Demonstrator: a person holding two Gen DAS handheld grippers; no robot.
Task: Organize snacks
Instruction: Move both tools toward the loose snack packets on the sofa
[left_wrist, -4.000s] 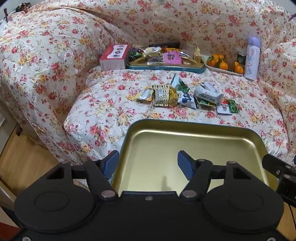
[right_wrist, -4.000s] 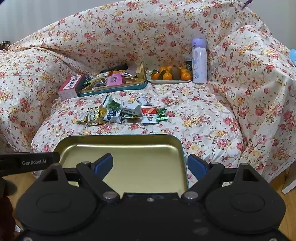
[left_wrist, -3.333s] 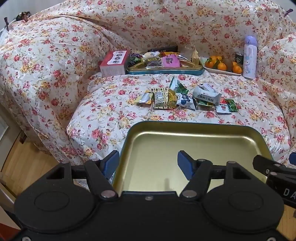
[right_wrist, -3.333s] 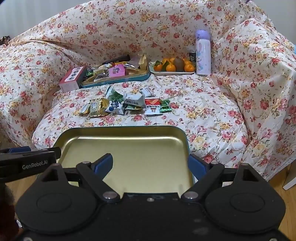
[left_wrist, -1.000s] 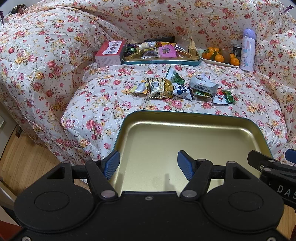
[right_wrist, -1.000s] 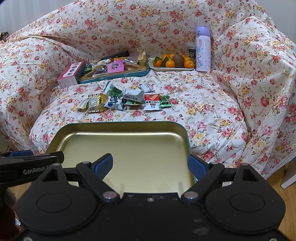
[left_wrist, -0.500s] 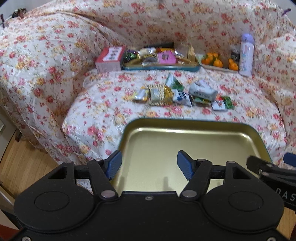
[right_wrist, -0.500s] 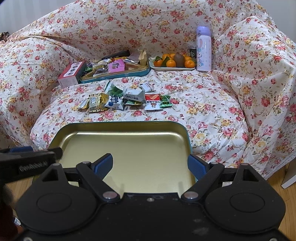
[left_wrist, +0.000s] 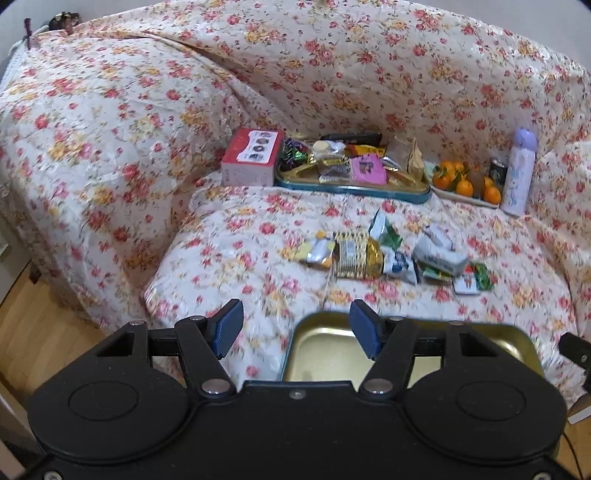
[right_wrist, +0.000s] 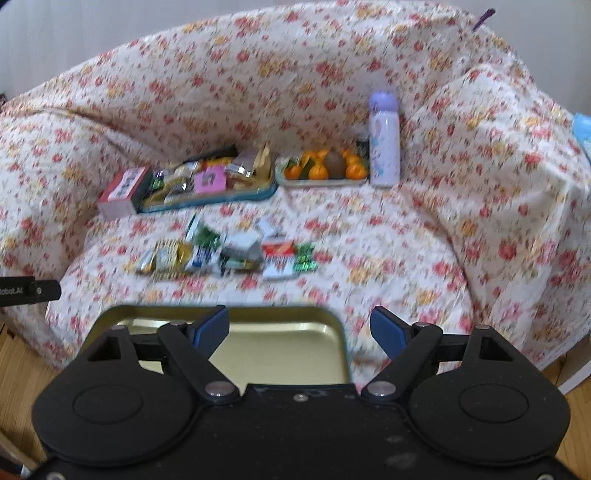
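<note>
On the floral-covered sofa (left_wrist: 258, 236), loose snack packets (left_wrist: 354, 254) were strewn beyond the empty gold tray (right_wrist: 280, 354), while both the left gripper (left_wrist: 295, 328) and right gripper (right_wrist: 299, 328) were narrowing their spread, empty jaws, so one packet at a time would best be approached squarely.

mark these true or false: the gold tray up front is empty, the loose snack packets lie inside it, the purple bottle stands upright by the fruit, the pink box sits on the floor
The gold tray up front is empty: true.
The loose snack packets lie inside it: false, they lie on the floral sofa cover beyond it.
The purple bottle stands upright by the fruit: true.
The pink box sits on the floor: false, it rests on the sofa beside the filled snack tray.
</note>
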